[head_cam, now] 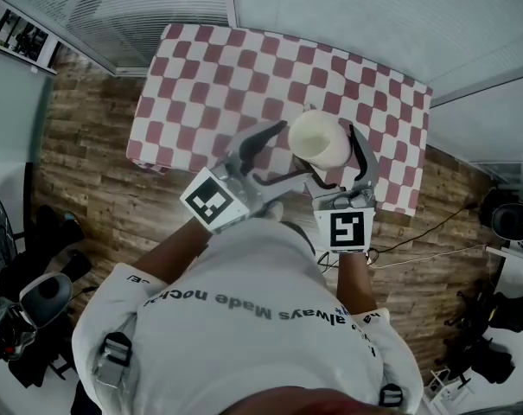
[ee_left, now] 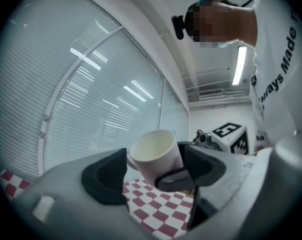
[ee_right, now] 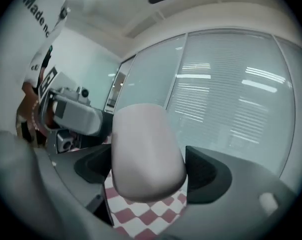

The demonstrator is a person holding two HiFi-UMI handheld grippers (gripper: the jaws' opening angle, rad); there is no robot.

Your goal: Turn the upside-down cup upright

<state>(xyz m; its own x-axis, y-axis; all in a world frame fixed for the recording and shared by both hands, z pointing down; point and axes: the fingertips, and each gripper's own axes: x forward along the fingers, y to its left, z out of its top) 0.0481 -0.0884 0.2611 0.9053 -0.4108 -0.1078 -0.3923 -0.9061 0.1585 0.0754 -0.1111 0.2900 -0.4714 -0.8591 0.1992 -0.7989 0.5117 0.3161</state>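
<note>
1. Right gripper: pinching the cup. 1 dark pad sits on each side of the cup wall, and the cup fills the gap between the jaws.
2. Cup orientation relative to the right gripper: the closed base points back at that gripper's camera and the mouth points away from it. The cup is tilted, neither upright nor fully inverted.
3. Left gripper: jaws spread wide, with nothing pressed between the pads. The cup sits just ahead of its jaws, roughly centred between them, open mouth facing this gripper and angled up. The pads are clear of the cup wall.
4. In the left gripper view, 1 finger of the right gripper crosses the lower part of the cup, between the cup and the left gripper's right-hand pad.
5. The 2 grippers sit close together, side by side, with the left gripper's jaws angled in toward the cup. The right gripper's marker cube is behind the cup, toward the person.
6. The red-and-white checked tabletop lies below both grippers. The cup is in the air above it, not touching it.
</note>
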